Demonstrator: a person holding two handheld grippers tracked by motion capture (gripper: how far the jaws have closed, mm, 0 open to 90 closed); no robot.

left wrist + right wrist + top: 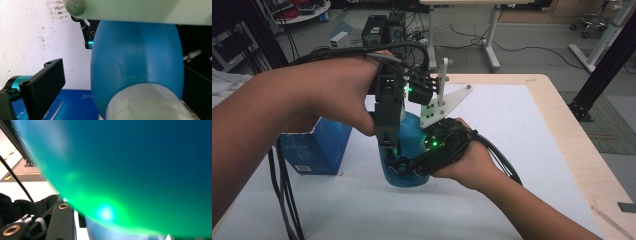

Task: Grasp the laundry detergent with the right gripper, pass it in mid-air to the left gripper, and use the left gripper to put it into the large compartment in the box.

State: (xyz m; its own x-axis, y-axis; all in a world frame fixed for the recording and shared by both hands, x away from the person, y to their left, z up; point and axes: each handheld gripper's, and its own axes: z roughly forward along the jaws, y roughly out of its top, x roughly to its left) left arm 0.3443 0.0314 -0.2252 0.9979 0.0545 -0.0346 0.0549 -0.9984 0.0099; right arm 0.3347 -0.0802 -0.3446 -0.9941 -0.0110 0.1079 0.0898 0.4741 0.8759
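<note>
Pinched low on the blue plastic bottle is the right gripper, mid-table, right of the blue cardboard box; left gripper is spread around its upper body, near the white cap. Bottle should be kept upright and the lower grip held firm

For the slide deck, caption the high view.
Two hand-held grippers, left gripper and right gripper, work on a blue bottle beside a blue box.
</note>
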